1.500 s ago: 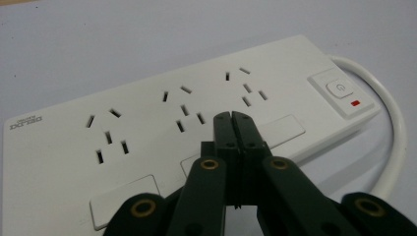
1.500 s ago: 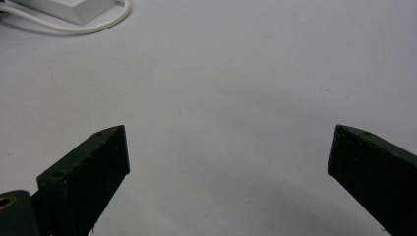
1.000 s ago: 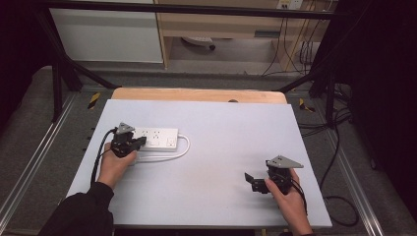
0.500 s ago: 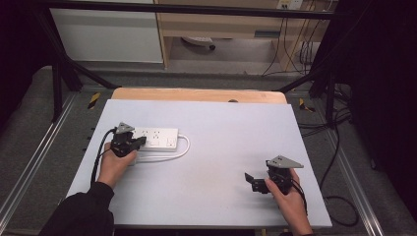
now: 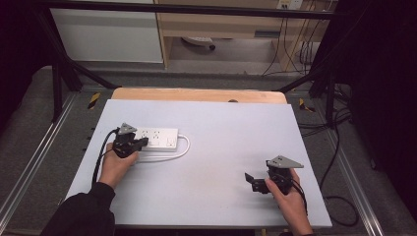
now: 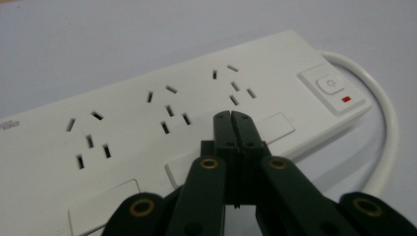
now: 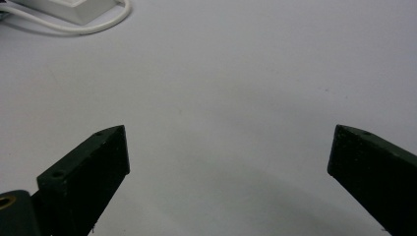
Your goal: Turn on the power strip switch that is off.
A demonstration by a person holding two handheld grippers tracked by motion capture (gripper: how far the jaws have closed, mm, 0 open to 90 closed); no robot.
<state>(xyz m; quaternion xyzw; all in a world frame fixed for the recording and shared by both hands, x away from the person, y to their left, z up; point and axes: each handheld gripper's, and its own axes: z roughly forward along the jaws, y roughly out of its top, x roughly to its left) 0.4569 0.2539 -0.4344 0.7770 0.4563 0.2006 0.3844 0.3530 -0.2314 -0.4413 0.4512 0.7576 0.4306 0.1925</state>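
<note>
— Where does the white plastic power strip with three socket groups (image 6: 162, 132) sit relative to the claws?

— Right under the tips of the left gripper (image 6: 231, 116), which hovers at or on its top face between the sockets and the blank label panels; whether the tips actually touch the plastic I cannot tell. The jaws are pressed together with nothing between them. The square power switch with its red indicator (image 6: 333, 90) lies ahead and to the right of those tips, and the thick white cord (image 6: 388, 123) loops out beyond the switch end.

— And the other claw?

— The right gripper (image 7: 226, 155) stands with its jaws spread wide over the bare pale grey table (image 7: 236, 73), the strip well apart from it, off toward its far left.

— How would the strip handle?

— Probably light and rigid — a smooth, hard shell that could slide under a glancing push. The stiff cord will likely tug back and swing the body. I'd grip across the narrow width, on the long side edges near the middle, and keep off the switch unless pressing it is the aim.
</note>
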